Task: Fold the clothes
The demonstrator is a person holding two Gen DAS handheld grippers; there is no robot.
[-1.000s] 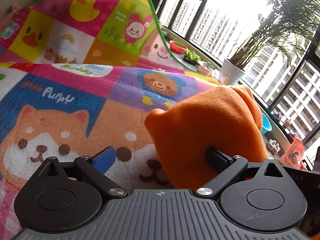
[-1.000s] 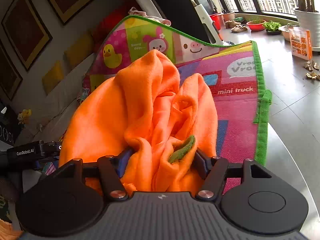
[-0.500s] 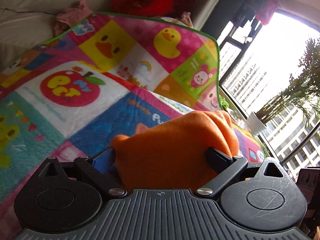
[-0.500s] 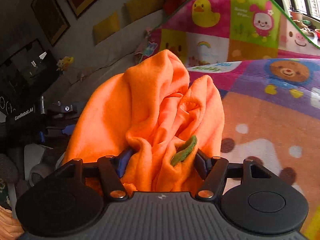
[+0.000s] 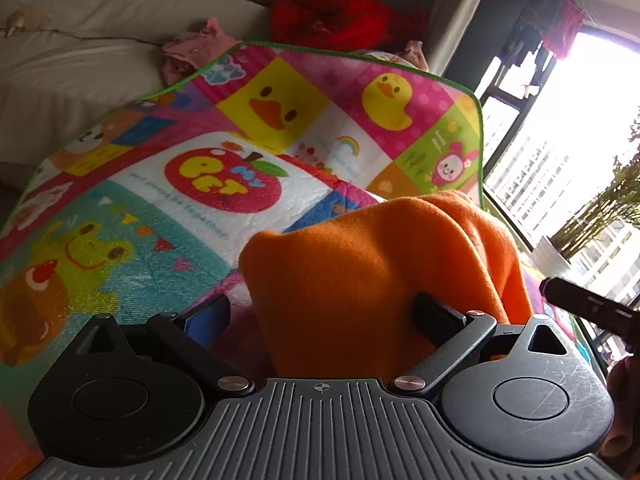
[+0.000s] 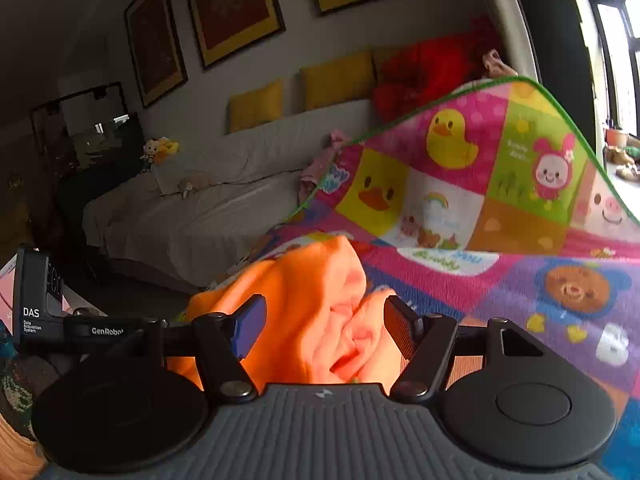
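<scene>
A bright cartoon play mat [image 5: 168,216] covers the surface under both tools, its far end curling up at 12 o'clock. The left tongs [image 5: 324,312] stand apart, the orange garment [image 5: 360,276] bunched between the fingers, against the 3 o'clock one only; the right tongs [image 6: 324,328] also gape around loose folds of it. Beyond at 11 o'clock lie a white sofa [image 6: 208,208] and yellow cushions [image 6: 336,80].

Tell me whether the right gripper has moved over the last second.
Yes. The right gripper swung left: the duck on the play mat slid rightward in its view.
</scene>
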